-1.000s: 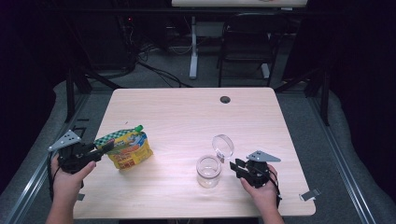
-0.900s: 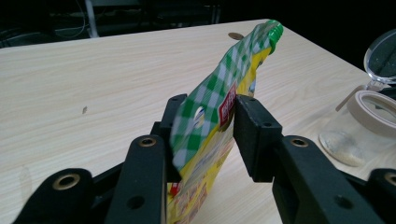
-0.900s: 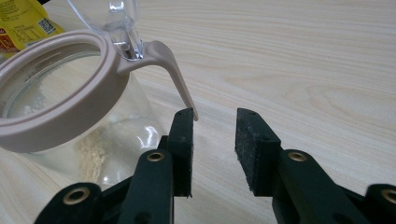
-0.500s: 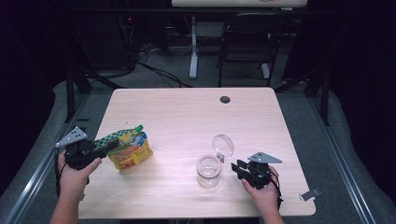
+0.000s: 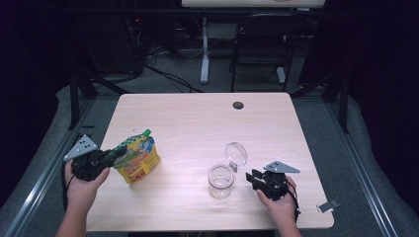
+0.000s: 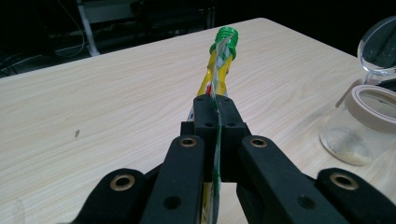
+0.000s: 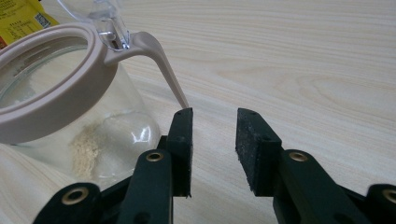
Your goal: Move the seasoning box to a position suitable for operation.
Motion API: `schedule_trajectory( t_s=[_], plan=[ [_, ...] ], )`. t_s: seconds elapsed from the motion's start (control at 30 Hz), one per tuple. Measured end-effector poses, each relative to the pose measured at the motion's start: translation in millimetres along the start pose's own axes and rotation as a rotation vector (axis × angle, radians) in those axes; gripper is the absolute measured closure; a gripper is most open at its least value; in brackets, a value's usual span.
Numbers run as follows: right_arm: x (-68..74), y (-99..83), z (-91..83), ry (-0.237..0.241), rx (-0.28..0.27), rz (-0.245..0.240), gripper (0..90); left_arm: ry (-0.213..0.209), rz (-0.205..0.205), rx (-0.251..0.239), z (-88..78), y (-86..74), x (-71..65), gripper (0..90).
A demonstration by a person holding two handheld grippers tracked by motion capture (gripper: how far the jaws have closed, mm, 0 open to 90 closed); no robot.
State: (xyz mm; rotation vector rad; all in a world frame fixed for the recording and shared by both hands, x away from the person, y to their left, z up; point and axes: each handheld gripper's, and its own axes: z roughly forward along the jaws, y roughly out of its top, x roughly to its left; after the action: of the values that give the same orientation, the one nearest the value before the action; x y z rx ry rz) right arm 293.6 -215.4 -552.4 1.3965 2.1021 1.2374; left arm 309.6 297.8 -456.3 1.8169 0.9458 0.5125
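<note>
Two tongs work over the bench, one at each near corner. At the left, the left tongs (image 5: 114, 156) have just closed and now clench the flat edge of a yellow pouch (image 5: 138, 159), the seam pinched tight between the black pads (image 6: 205, 123) in the left gripper view. That pouch is lifted at an angle near the left edge of the bench (image 5: 197, 123), and its green cap (image 6: 226, 38) points toward the far side. At the right, the right tongs (image 5: 254, 178) stand partly open with nothing between the pads, held low just right of a glass jar (image 5: 220, 180). In the right gripper view one pad (image 7: 183, 140) sits right at the tip of the jar's beige latch tab (image 7: 163, 65); whether they touch I cannot tell. The jar stands upright on the bench, near the front edge and right of the middle, with a beige ring around its mouth and its clear hinged lid (image 5: 236, 153) swung open behind it. A little pale powder lies on its bottom. Well apart, near the far edge, a small dark round hole (image 5: 238, 105) marks the bench top. Past the bench stand a dark chair (image 5: 259, 39) and loose cables (image 5: 163, 74) on the floor.
</note>
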Motion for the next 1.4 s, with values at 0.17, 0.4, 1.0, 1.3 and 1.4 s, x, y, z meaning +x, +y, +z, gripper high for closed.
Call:
schedule_trajectory(
  t_s=[0.17, 0.4, 1.0, 1.3, 1.4],
  plan=[
    [-0.1, -0.4, -0.3, -0.004, -0.002, 0.005, 67.0, 0.004, 0.006, -0.003, 1.6, 1.6, -3.9, 90.0],
    [-1.3, -1.2, -1.5, -0.004, -0.005, 0.007, 67.0, -0.029, 0.044, 0.013, 6.8, 8.7, -19.6, 90.0],
    [-1.8, -1.5, -3.1, -0.008, -0.005, 0.003, 67.0, -0.214, 0.099, -0.015, 27.6, 16.2, -66.0, 90.0],
    [-2.0, -1.1, -3.8, -0.004, -0.017, 0.009, 66.9, -0.286, 0.047, -0.008, 28.2, 13.3, -61.7, 90.0],
    [-2.4, -0.5, -4.3, -0.009, -0.013, 0.018, 66.9, -0.291, 0.040, -0.002, 26.0, 11.0, -58.2, 90.0]
  ],
)
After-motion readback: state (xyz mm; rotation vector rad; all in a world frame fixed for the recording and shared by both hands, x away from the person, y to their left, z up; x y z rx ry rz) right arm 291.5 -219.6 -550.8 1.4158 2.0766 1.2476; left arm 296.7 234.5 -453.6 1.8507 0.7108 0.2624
